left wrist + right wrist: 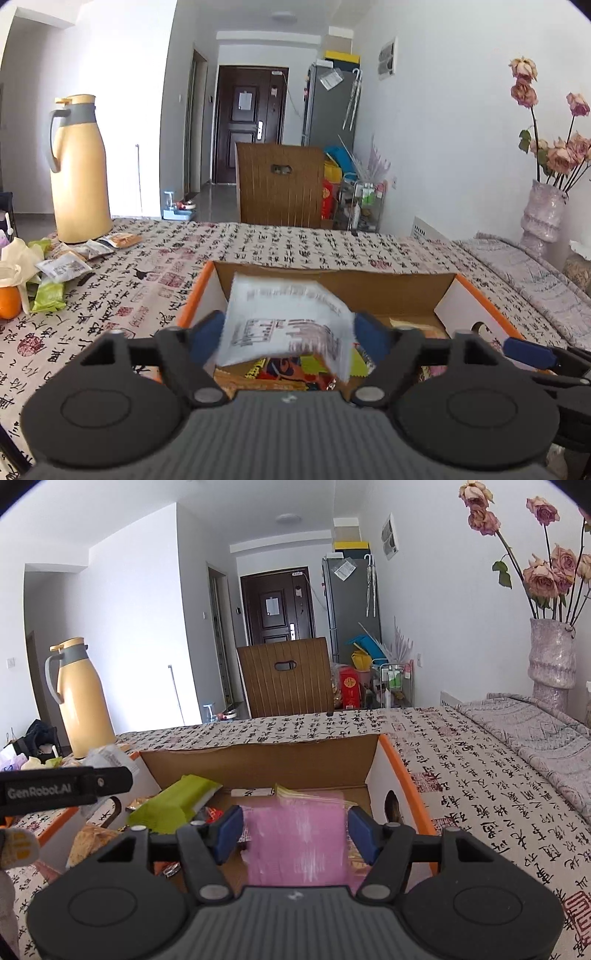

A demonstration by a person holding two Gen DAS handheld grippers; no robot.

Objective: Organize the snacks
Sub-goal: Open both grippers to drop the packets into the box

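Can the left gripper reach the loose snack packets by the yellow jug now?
Probably, once freed: a white packet sits in the left gripper, jaws open, above the box; the tablecloth toward the snack packets looks unobstructed.

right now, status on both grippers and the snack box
Left gripper open, white packet blurred between the jaws. Right gripper over pink packet, grip unclear. Both above the box. Nothing blocking.
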